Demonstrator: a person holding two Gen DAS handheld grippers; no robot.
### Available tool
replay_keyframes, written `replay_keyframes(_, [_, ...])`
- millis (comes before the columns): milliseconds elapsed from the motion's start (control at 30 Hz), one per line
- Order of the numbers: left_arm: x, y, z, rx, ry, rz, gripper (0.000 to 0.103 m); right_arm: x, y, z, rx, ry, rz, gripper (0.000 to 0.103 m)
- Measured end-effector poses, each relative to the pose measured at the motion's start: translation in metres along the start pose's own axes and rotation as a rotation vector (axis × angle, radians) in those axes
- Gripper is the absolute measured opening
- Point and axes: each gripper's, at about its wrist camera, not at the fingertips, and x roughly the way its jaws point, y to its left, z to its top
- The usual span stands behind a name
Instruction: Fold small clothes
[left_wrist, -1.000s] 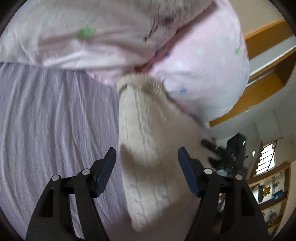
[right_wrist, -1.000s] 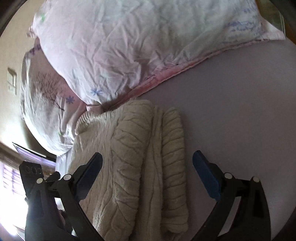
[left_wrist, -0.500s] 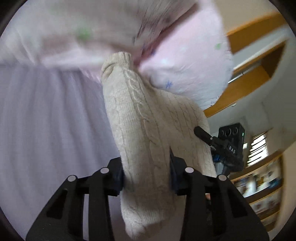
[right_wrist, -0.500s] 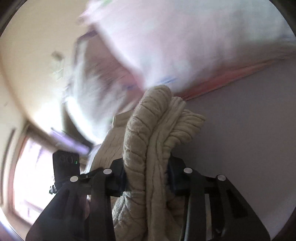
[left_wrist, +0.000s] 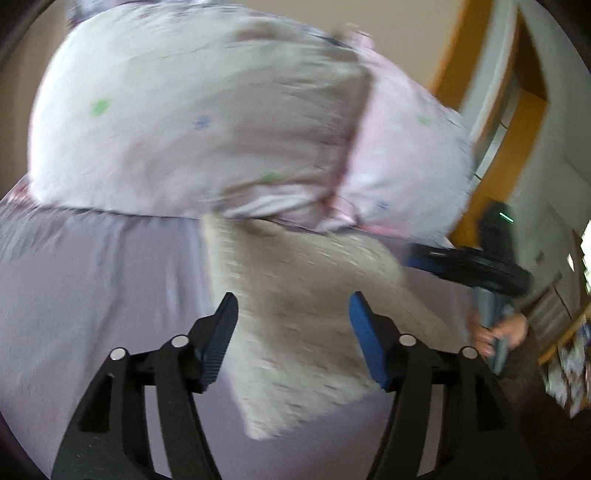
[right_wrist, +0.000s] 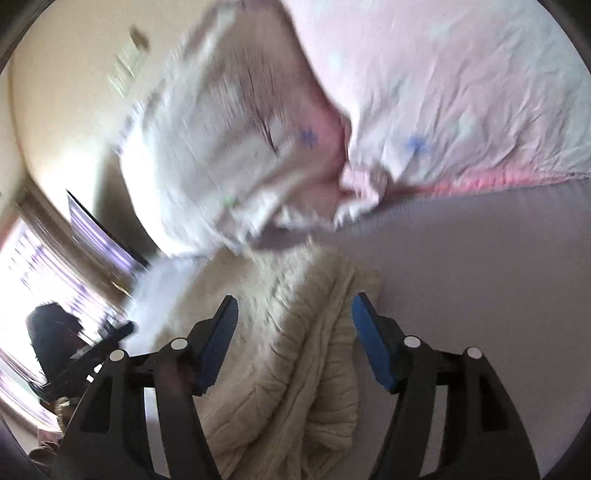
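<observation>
A cream cable-knit sweater (left_wrist: 303, 317) lies folded on the lilac bed sheet (left_wrist: 92, 302), its far end against the pink pillows (left_wrist: 207, 122). My left gripper (left_wrist: 293, 332) is open, its blue pads on either side of the sweater and clear of it. In the right wrist view the same sweater (right_wrist: 295, 369) lies bunched in thick folds between the pads of my right gripper (right_wrist: 293, 332), which is open too. The right gripper also shows in the left wrist view (left_wrist: 469, 266), beyond the sweater's right side. Both views are blurred by motion.
Two pink flowered pillows (right_wrist: 443, 96) lie along the head of the bed. The lilac sheet (right_wrist: 480, 277) stretches to the right of the sweater. Wooden shelving (left_wrist: 517, 122) and a bright window (right_wrist: 33, 258) stand beyond the bed's edge.
Half a second ago both grippers were shut on the sweater and lifting it. Now both have opened, the sweater lies on the sheet, and both grippers have drawn back.
</observation>
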Motion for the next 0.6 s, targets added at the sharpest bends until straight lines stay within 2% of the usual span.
replay_keyframes(33, [0.006,-0.012,-0.003,0.039,0.016,-0.012,0.067,0.009,0.000,-0.001,-0.011,0.032,-0.023,0.044])
replay_keyframes(67, [0.011,-0.017,-0.005,0.059,0.024,-0.012,0.067,0.025,0.005,-0.003,-0.034,0.062,-0.037,0.019])
replay_keyframes(167, [0.028,-0.031,-0.013,0.089,0.066,-0.010,0.067,0.011,-0.002,-0.004,-0.056,-0.034,-0.088,0.015])
replay_keyframes(200, [0.031,-0.033,-0.015,0.097,0.074,-0.014,0.067,0.006,-0.008,0.000,-0.023,-0.064,-0.117,0.009])
replay_keyframes(267, [0.035,-0.037,-0.021,0.126,0.082,-0.018,0.067,0.007,-0.023,-0.003,0.021,-0.051,-0.168,0.009])
replay_keyframes(333, [0.037,-0.042,-0.024,0.164,0.085,0.009,0.067,0.018,-0.025,-0.009,0.007,0.018,-0.187,0.010])
replay_keyframes(400, [0.035,-0.044,-0.028,0.169,0.087,0.012,0.067,0.006,-0.010,-0.011,-0.033,-0.024,-0.221,0.014])
replay_keyframes(467, [0.025,-0.040,-0.027,0.135,0.074,-0.016,0.068,-0.020,0.004,-0.016,-0.050,-0.080,-0.174,0.021])
replay_keyframes(500, [0.018,-0.037,-0.028,0.120,0.067,-0.027,0.070,-0.033,0.012,-0.021,-0.067,-0.101,-0.116,0.030])
replay_keyframes(567, [0.009,-0.031,-0.029,0.085,0.055,-0.039,0.073,-0.054,0.035,-0.040,-0.129,-0.081,0.003,0.040])
replay_keyframes(600, [0.006,-0.029,-0.029,0.073,0.049,-0.041,0.073,-0.050,0.046,-0.047,-0.161,-0.053,0.021,0.042])
